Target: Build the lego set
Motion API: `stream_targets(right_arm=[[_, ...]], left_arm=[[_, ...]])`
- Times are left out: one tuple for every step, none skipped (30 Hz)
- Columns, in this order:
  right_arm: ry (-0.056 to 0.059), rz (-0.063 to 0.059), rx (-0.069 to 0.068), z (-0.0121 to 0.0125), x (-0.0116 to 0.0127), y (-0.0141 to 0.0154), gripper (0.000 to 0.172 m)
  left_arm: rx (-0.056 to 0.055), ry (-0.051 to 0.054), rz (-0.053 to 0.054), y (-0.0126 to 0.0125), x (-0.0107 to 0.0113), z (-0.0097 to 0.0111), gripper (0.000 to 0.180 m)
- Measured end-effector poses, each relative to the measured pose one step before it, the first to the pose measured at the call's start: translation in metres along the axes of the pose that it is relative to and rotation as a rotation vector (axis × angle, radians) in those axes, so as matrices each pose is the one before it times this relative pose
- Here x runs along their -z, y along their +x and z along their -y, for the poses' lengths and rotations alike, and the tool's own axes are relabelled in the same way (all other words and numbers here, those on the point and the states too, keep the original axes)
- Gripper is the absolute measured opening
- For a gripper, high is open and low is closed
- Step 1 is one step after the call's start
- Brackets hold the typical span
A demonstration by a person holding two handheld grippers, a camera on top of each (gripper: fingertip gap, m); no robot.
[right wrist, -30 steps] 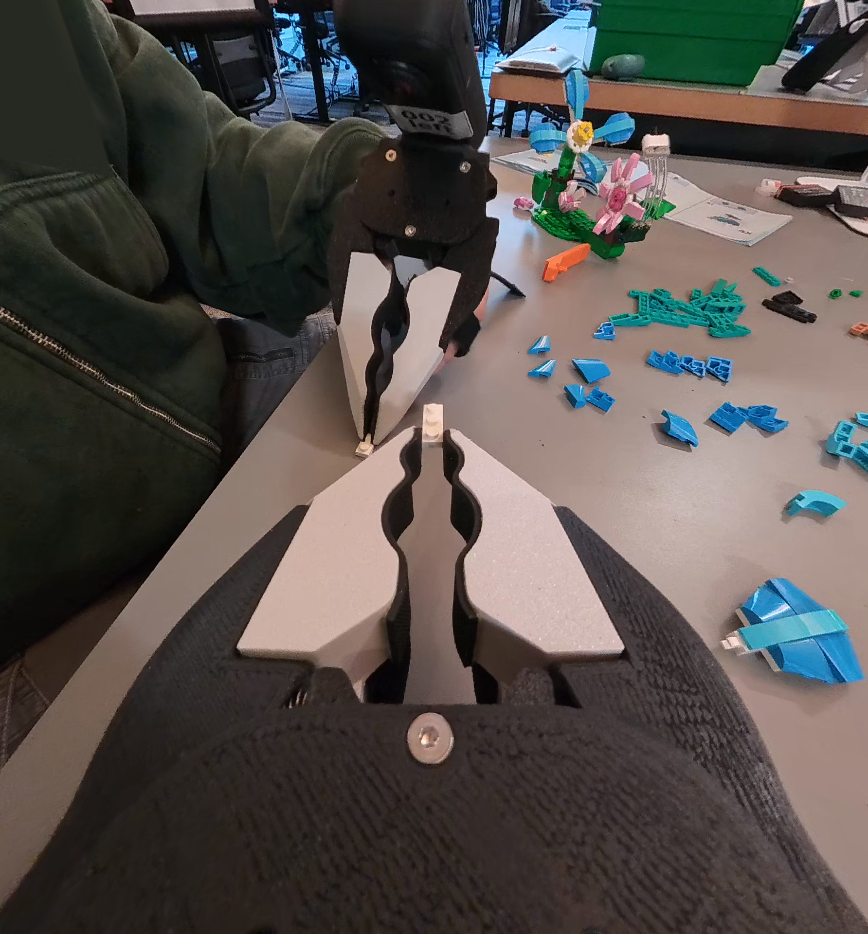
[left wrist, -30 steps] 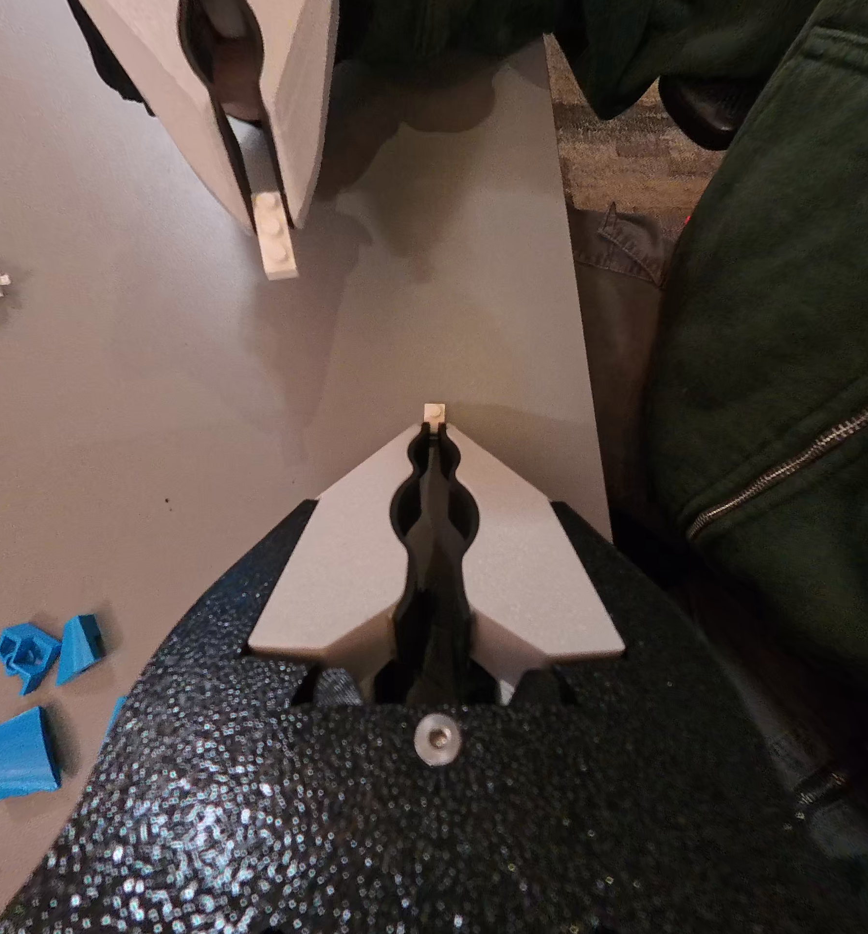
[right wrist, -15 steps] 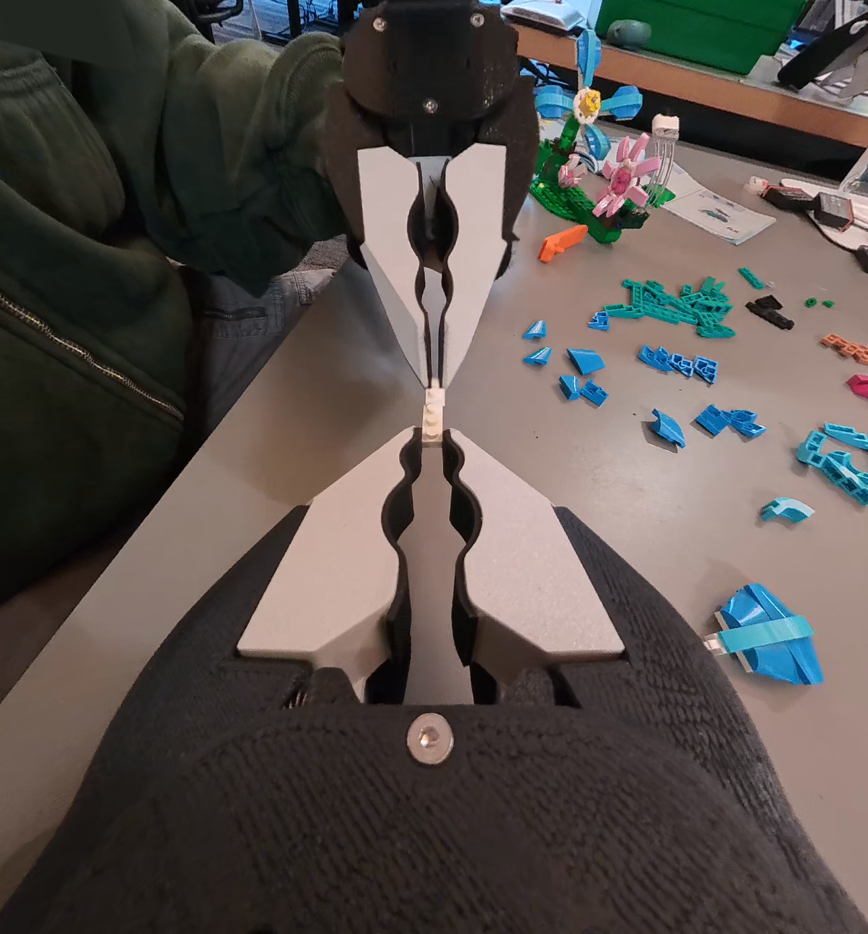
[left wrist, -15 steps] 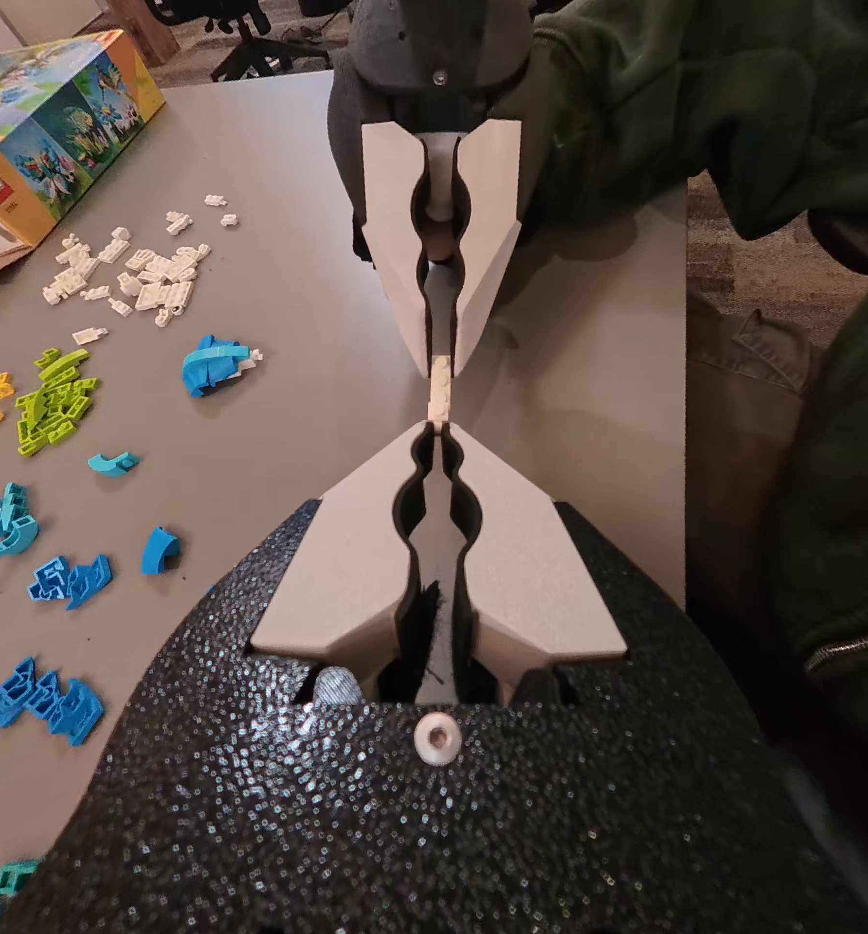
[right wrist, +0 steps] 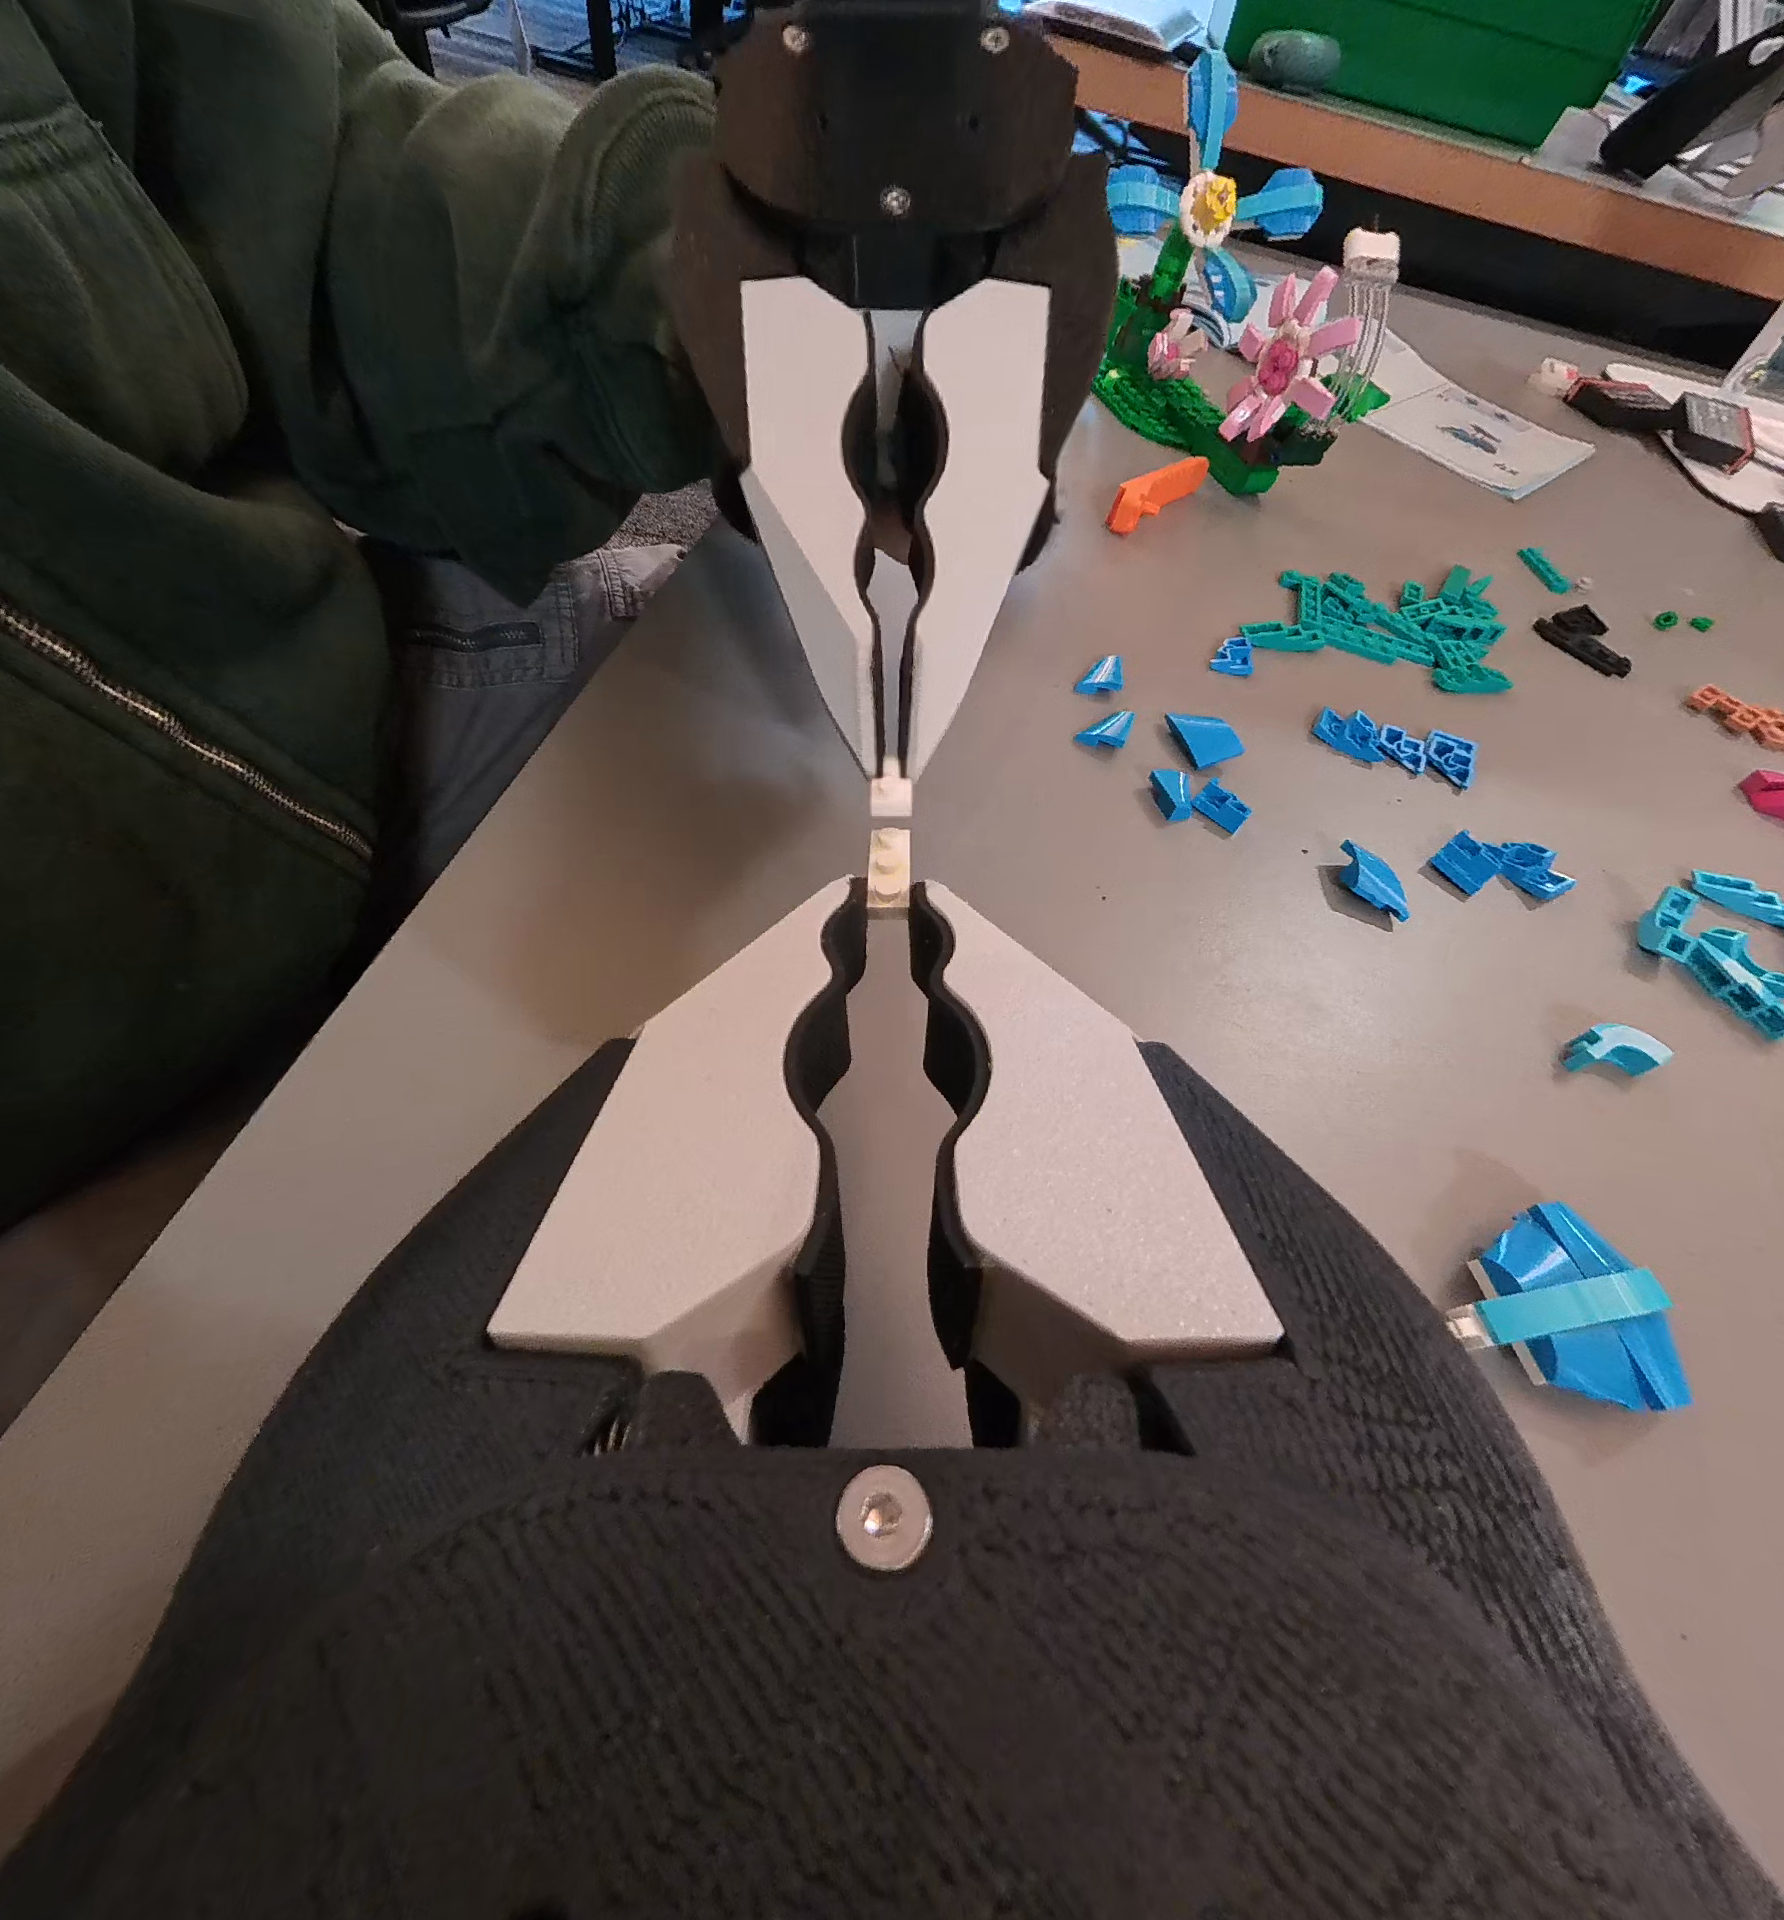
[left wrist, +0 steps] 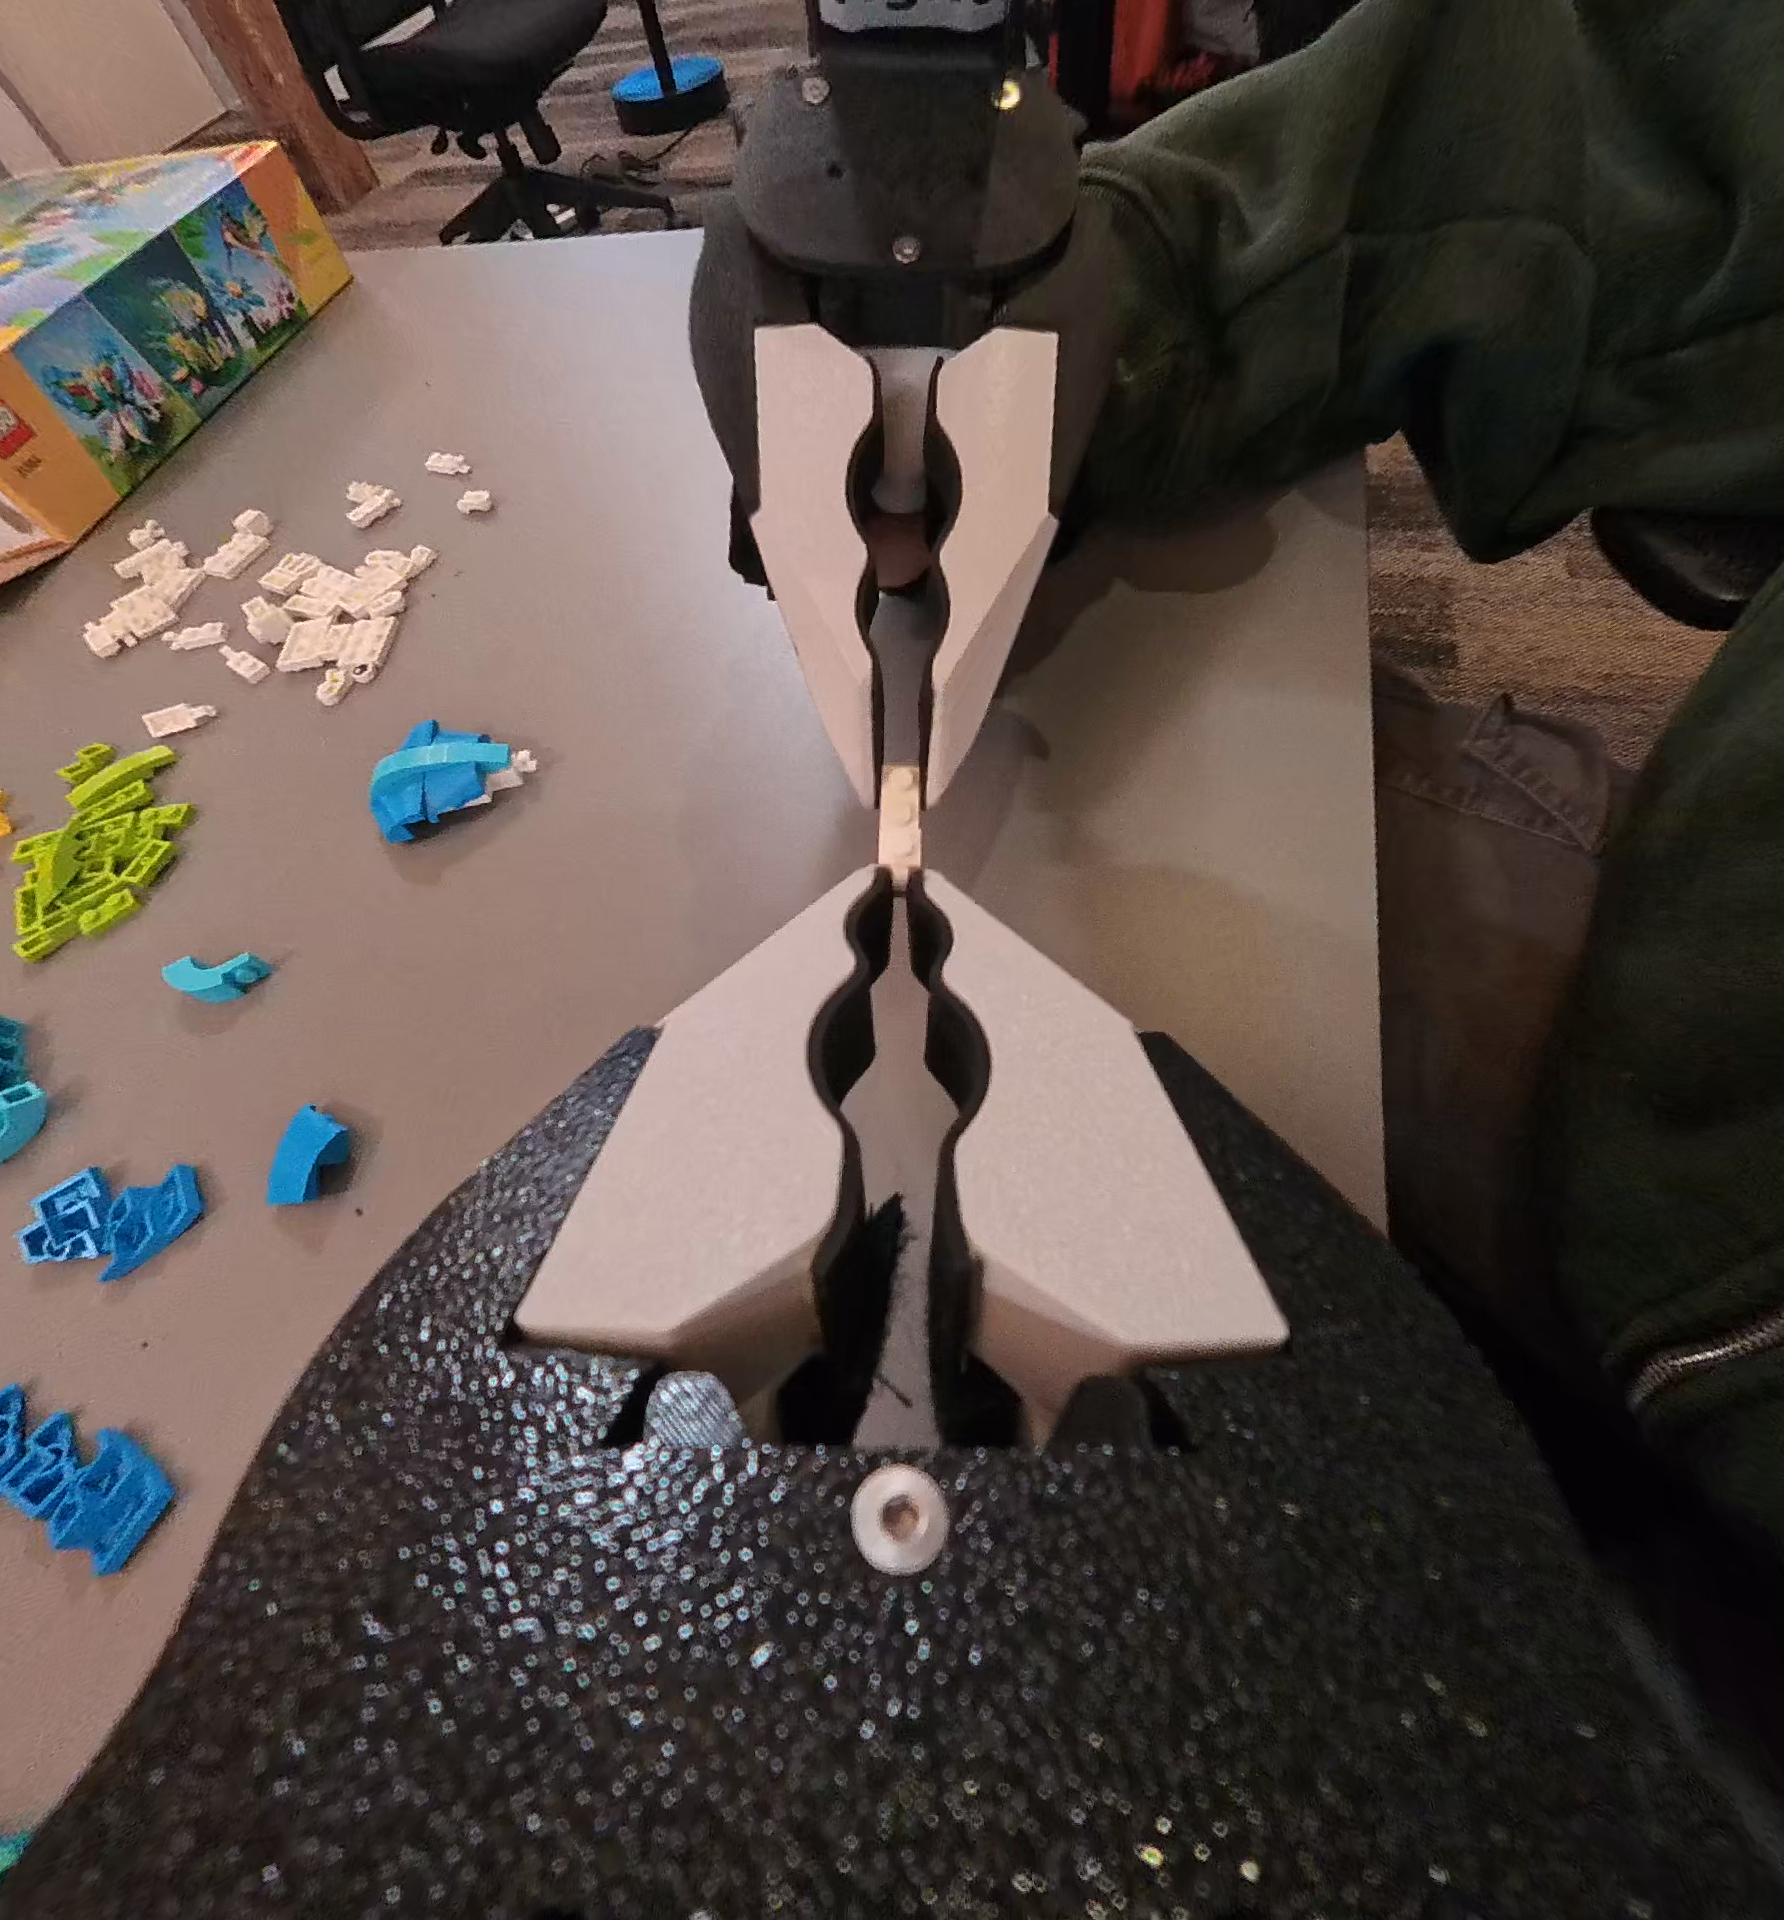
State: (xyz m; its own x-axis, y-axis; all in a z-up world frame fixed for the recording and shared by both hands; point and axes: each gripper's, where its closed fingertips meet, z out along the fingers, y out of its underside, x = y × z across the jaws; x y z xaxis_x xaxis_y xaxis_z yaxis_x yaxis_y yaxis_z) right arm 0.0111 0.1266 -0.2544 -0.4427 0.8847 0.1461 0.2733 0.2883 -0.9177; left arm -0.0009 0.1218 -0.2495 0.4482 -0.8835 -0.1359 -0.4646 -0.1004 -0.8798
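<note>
The right gripper [right wrist: 889,902] holds a long white studded plate [right wrist: 889,871] pinched between its fingers. Facing it tip to tip, the left gripper [left wrist: 899,883] has its fingers narrowly clamped on a small white brick [right wrist: 891,798]. Both pieces hang just apart above the grey bench [right wrist: 1231,1039] near its edge by the person's green jacket [right wrist: 140,520], with blue pieces [right wrist: 1387,748] scattered farther in.

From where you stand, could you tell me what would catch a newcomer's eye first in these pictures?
First, the two tools meeting tip to tip above the grey table's near edge: the right hand-held gripper pinches a white studded plate, and the left hand-held gripper facing it pinches a small white brick. Next, the pink and blue brick flower model at the far side and sorted brick piles, white and blue.
</note>
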Motion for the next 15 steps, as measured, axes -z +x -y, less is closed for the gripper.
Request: stream_targets(right_arm=[[0.0023, 0.0017, 0.0015, 0.00044, -0.00006, -0.00047, 0.007], [0.0068, 0.0023, -0.0040, 0.00098, 0.00036, -0.00015, 0.007], [0.0048, 0.0021, -0.0048, 0.00064, 0.00028, 0.00012, 0.007], [0.0027, 0.0008, -0.0018, 0.00037, 0.00029, 0.00001, 0.007], [0.0018, -0.0003, -0.0009, 0.00021, 0.00019, 0.00016, 0.007], [0.0021, -0.0003, -0.0014, 0.00028, 0.00009, 0.00018, 0.007], [0.0043, 0.0014, -0.0034, 0.00064, 0.00029, 0.00000, 0.007], [0.0059, 0.0025, -0.0054, 0.00076, 0.00033, 0.00006, 0.007], [0.0061, 0.0016, -0.0053, 0.00089, 0.00040, 0.00007, 0.007], [0.0045, 0.0024, -0.0038, 0.00057, 0.00028, -0.00010, 0.007], [0.0016, 0.0023, -0.0015, 0.00021, 0.00013, -0.00019, 0.007], [-0.0011, 0.0010, 0.0007, -0.00011, -0.00005, -0.00014, 0.007], [-0.0021, 0.0025, 0.0027, -0.00024, -0.00017, -0.00056, 0.007], [-0.0016, 0.0019, 0.0029, -0.00016, -0.00021, -0.00047, 0.007], [-0.0003, 0.0009, 0.0006, -0.00002, -0.00002, -0.00018, 0.007]], left_arm=[[-0.0050, -0.0108, 0.0021, -0.00032, -0.00067, -0.00116, 0.001], [-0.0070, -0.0128, 0.0009, 0.00011, -0.00113, -0.00172, 0.001], [-0.0022, 0.0016, -0.0038, 0.00091, -0.00082, 0.00071, 0.001], [0.0018, 0.0008, -0.0049, 0.00081, -0.00058, 0.00074, 0.001], [-0.0021, -0.0025, -0.0009, 0.00025, -0.00021, 0.00025, 0.001], [-0.0024, -0.0007, 0.0002, -0.00003, 0.00006, 0.00039, 0.001], [0.0023, 0.0002, -0.0020, 0.00022, 0.00004, 0.00030, 0.001], [0.0035, 0.0020, -0.0029, 0.00018, 0.00013, 0.00028, 0.001], [0.0020, 0.0033, 0.0010, -0.00026, 0.00029, 0.00049, 0.001], [0.0025, 0.0005, 0.0003, 0.00003, -0.00003, 0.00017, 0.001], [-0.0001, -0.0028, -0.0003, 0.00030, -0.00032, -0.00041, 0.001], [-0.0031, -0.0046, 0.0027, 0.00001, -0.00048, -0.00079, 0.001], [0.0002, -0.0045, -0.0017, 0.00047, -0.00064, -0.00087, 0.001], [0.0037, 0.0004, -0.0040, 0.00066, -0.00043, -0.00021, 0.001], [0.0040, 0.0019, -0.0008, -0.00002, -0.00033, -0.00026, 0.001]])
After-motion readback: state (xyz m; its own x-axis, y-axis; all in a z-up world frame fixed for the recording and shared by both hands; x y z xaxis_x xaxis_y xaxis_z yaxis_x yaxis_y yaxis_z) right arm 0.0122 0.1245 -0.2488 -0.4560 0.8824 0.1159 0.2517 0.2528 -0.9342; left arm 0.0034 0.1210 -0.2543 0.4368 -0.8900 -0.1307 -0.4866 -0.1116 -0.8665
